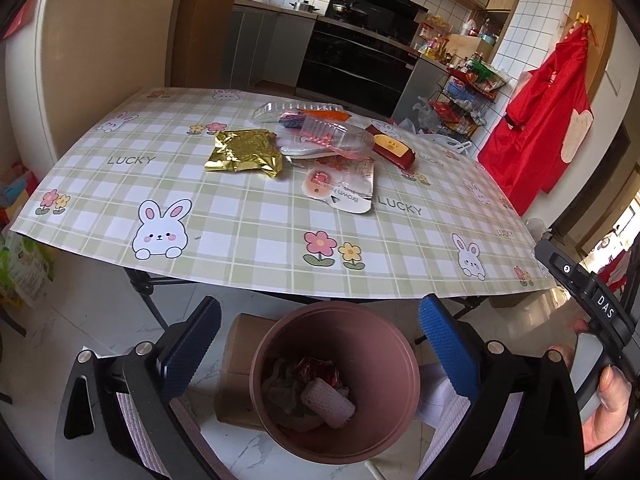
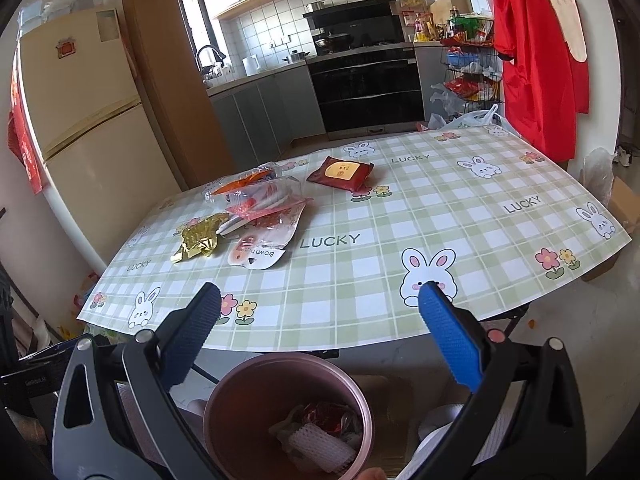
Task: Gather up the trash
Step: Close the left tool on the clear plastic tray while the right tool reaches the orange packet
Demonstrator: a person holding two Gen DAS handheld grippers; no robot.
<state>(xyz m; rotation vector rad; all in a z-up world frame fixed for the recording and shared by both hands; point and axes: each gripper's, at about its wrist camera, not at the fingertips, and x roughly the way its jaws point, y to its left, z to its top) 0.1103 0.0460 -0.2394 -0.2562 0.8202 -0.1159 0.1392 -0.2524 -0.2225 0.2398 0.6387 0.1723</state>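
A brown bin [image 1: 335, 384] [image 2: 288, 416] stands on the floor below the table's near edge, holding a white foam net [image 1: 328, 402] [image 2: 316, 446] and red wrappers. My left gripper [image 1: 320, 344] hangs open right above the bin, nothing between its blue pads. My right gripper [image 2: 320, 332] is open too, over the table edge and the bin. On the table lie a gold foil bag [image 1: 246, 152] [image 2: 198, 240], a white pouch [image 1: 342, 188] [image 2: 262, 246], clear plastic packaging [image 1: 320, 134] [image 2: 260, 196] and a red wipes pack [image 1: 390, 146] [image 2: 340, 172].
The table [image 1: 256, 240] [image 2: 400, 220] wears a green checked cloth with rabbits. A cardboard box [image 1: 236, 364] lies beside the bin. A fridge [image 2: 88, 128] stands left, a red garment [image 1: 536, 120] [image 2: 536, 52] hangs right. A hand [image 1: 608, 396] holds the other gripper's handle at the right.
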